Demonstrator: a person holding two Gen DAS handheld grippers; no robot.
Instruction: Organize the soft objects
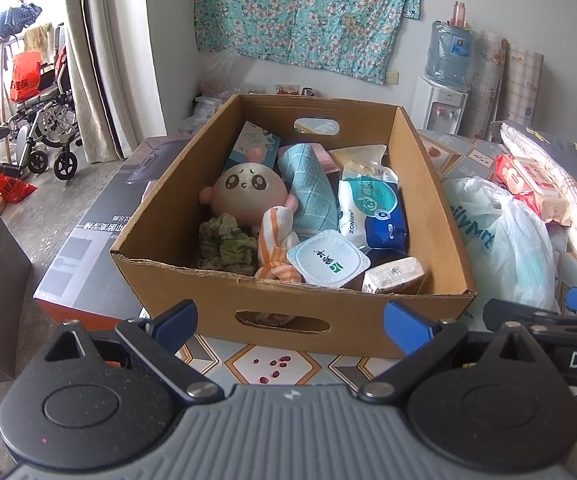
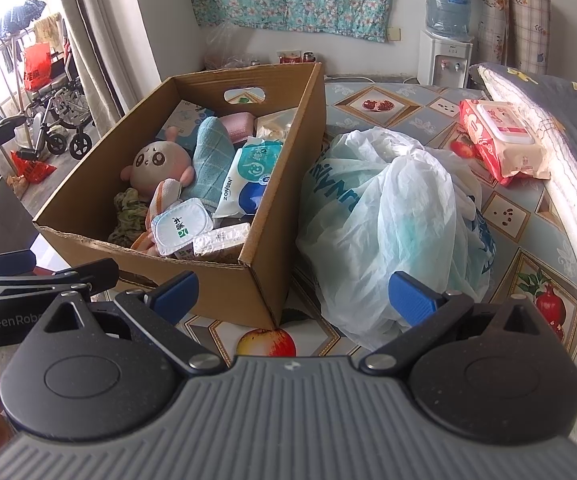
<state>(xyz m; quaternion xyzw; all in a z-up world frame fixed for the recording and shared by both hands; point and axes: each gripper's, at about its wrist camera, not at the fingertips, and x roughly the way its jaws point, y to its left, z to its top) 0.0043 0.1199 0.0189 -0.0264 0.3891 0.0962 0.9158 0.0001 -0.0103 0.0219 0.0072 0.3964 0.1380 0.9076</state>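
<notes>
A cardboard box [image 1: 420,148] [image 2: 288,184] stands on the table. Inside lie a round pink plush toy [image 1: 244,194] [image 2: 160,164], a rolled blue towel [image 1: 308,188] [image 2: 212,156], an orange-striped cloth [image 1: 276,240], a green crumpled cloth [image 1: 228,244] [image 2: 128,216], a wet-wipes pack [image 1: 372,208] [image 2: 248,176] and a white cup [image 1: 328,264] [image 2: 180,228]. My left gripper [image 1: 292,324] is open and empty in front of the box's near wall. My right gripper [image 2: 292,292] is open and empty, between the box corner and a white plastic bag [image 2: 388,216] [image 1: 500,240].
A red wipes pack [image 2: 500,136] [image 1: 528,184] lies at the table's right by a folded quilt [image 2: 568,128]. A large flat carton [image 1: 88,232] sits left of the box. A water dispenser [image 2: 444,40] stands at the back wall, a wheelchair [image 1: 44,120] far left.
</notes>
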